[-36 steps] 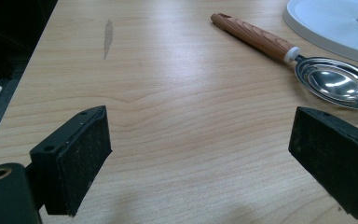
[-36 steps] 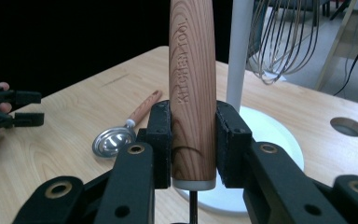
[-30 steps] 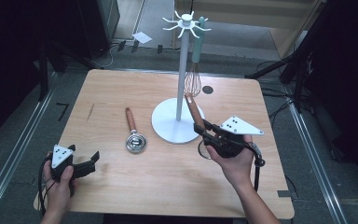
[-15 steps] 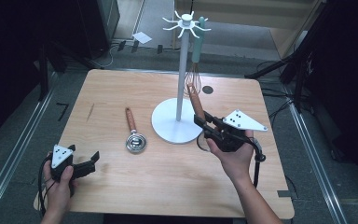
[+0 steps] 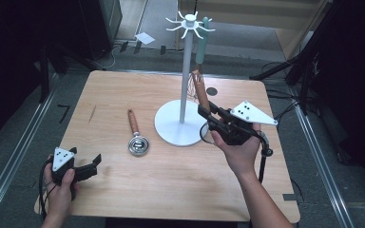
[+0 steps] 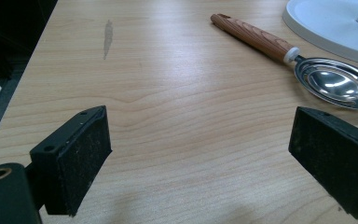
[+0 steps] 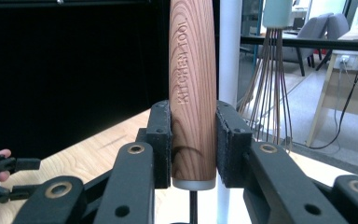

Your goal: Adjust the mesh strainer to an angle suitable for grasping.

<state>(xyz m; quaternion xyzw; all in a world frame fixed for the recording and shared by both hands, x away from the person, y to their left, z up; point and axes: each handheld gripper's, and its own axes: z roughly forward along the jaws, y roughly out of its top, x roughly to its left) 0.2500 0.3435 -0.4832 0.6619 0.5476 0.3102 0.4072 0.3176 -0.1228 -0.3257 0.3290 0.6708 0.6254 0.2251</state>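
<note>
My right gripper [image 5: 210,114] is shut on a wooden-handled kitchen tool [image 5: 199,91], held handle-up beside the white hook stand's pole [image 5: 185,71]. In the right gripper view the handle [image 7: 192,93] is clamped upright between both pads, with my right gripper [image 7: 193,144] just in front of the pole [image 7: 228,70]. A teal-handled whisk [image 5: 202,50] hangs from a top hook, its wires [image 7: 270,93] right behind the handle. A wooden-handled metal spoon [image 5: 135,135] lies on the table left of the stand's base. My left gripper [image 5: 91,165] rests open near the front left corner, its jaws wide apart over bare wood [image 6: 200,154].
The stand's round white base [image 5: 171,130] occupies the table's middle right. The spoon [image 6: 307,70] and the base rim [image 6: 335,23] lie ahead of my left gripper. The wooden table [image 5: 123,190] ends close to the left hand; dark floor and cables surround it.
My right gripper has risen a little with the wooden-handled tool, bringing the handle's tip closer to the hanging whisk. The left gripper has stayed in place.
</note>
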